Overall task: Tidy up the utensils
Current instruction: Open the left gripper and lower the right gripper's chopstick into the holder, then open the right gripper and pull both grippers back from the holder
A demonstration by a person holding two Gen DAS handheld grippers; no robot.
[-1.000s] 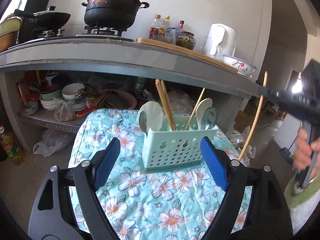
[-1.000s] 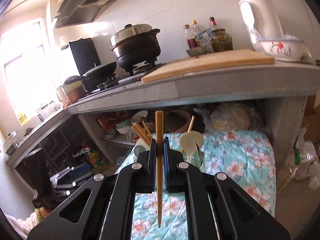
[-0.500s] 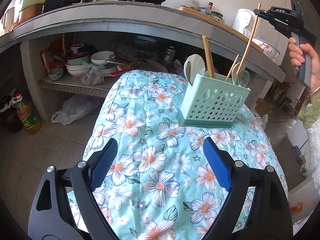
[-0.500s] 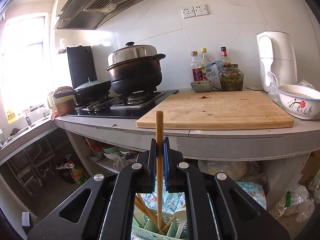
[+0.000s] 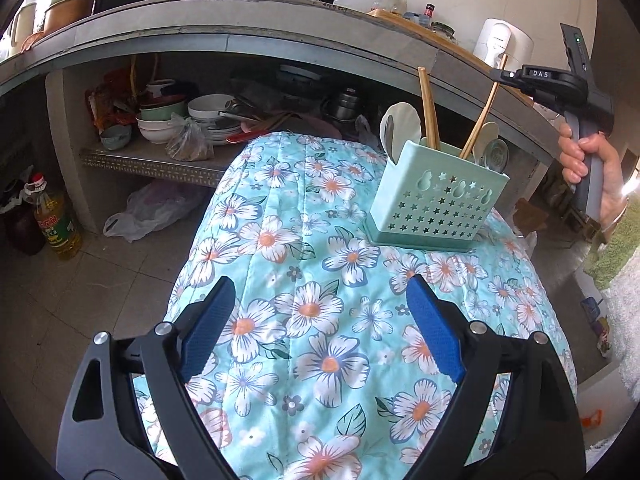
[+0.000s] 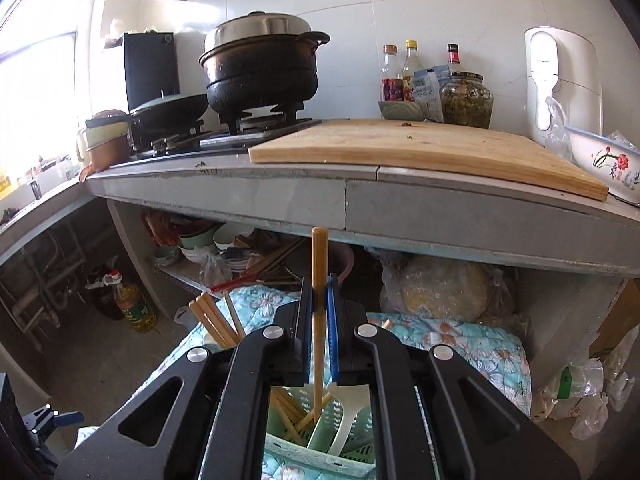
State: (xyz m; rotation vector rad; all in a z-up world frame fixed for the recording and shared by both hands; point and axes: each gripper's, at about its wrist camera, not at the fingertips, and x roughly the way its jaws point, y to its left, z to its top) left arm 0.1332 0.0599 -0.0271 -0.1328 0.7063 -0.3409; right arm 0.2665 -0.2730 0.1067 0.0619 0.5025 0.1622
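Right claw (image 6: 319, 336) clamped on chopstick (image 6: 319, 280), tip lowered into mint utensil holder (image 5: 436, 196) near far right edge of table (image 5: 280, 320). Left claw (image 5: 320, 332) held wide, empty. Next: release required.

Both wrist views toward utensil holder (image 5: 436, 200)

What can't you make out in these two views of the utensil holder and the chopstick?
- Chopstick tip, right wrist view: lost among utensils inside the holder, so whether it touches bottom is unclear.
- Holder's compartments, left wrist view: its front wall hides them.
- Right tongs, left wrist view: pads too small to see.
- Holder's base, right wrist view: cut off by the tongs' body.
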